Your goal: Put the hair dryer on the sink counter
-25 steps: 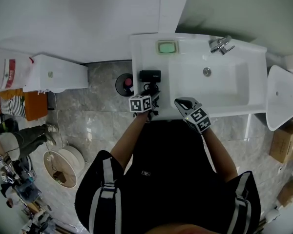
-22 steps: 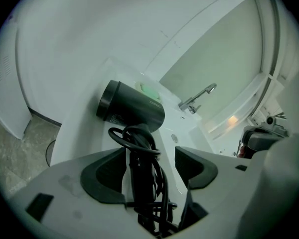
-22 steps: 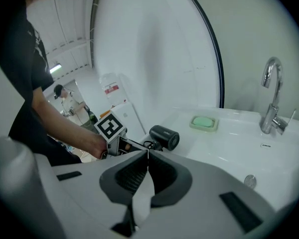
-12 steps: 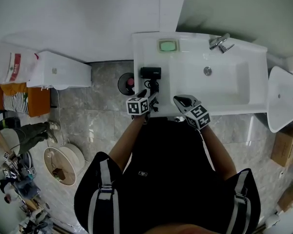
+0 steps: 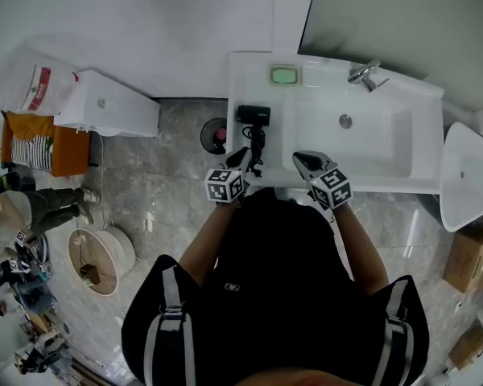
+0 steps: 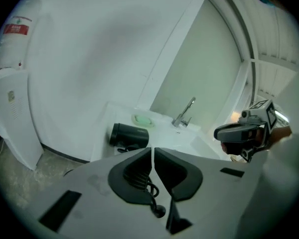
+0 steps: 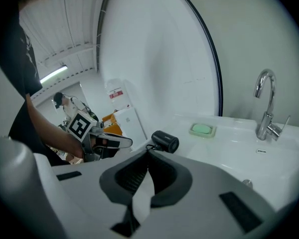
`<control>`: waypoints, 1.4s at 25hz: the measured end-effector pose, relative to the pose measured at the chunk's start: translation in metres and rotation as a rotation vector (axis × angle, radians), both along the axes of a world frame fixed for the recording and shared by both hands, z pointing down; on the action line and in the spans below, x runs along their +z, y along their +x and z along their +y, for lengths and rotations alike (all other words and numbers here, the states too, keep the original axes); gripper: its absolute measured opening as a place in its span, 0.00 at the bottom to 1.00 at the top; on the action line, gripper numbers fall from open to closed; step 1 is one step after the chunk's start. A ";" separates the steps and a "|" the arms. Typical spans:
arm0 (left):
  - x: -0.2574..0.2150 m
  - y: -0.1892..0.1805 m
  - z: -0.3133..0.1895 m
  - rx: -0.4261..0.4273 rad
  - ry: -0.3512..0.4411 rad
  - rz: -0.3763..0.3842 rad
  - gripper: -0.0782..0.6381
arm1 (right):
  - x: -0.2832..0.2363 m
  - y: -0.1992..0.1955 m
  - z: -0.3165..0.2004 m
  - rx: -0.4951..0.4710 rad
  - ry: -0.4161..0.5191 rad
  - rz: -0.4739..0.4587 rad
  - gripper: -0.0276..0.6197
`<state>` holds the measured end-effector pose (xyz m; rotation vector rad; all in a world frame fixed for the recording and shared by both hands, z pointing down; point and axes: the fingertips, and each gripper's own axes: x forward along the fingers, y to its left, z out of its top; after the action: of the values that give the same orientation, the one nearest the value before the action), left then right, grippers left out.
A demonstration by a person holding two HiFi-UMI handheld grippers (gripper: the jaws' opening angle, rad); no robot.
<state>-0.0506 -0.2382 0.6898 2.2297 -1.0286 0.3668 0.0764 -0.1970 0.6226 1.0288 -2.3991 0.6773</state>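
The black hair dryer [image 5: 253,115] lies on its side on the white sink counter [image 5: 248,64], left of the basin, and its coiled cord [image 5: 258,145] trails toward the front edge. My left gripper [image 5: 245,156] hovers over the cord near that edge, clear of the dryer [image 6: 128,135]. Its jaws [image 6: 152,149] have just been closing and now meet with nothing between them. My right gripper [image 5: 303,161] hangs over the counter's front by the basin, jaws together [image 7: 149,152] and empty. The dryer [image 7: 165,141] shows beyond them.
A green soap dish [image 5: 284,75] sits at the counter's back and a chrome faucet [image 5: 365,73] stands behind the basin [image 5: 374,139]. A round bin [image 5: 213,137] is on the floor left of the sink, with a white box [image 5: 105,104] farther left and a white fixture [image 5: 467,171] on the right.
My left gripper has lifted and drawn back from the hair dryer, which stays on the counter. The right gripper has barely moved.
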 end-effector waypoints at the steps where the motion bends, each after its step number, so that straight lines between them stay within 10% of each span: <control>1: -0.007 0.004 0.004 0.015 0.020 0.017 0.14 | -0.002 0.001 0.002 -0.008 0.005 -0.001 0.14; 35: -0.061 0.055 0.139 0.012 0.076 0.036 0.13 | -0.013 0.044 0.116 -0.122 0.060 -0.013 0.14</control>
<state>0.0042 -0.0996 0.6291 2.3031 -1.0259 0.2963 0.1205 -0.0814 0.6095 0.8950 -2.4833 0.5735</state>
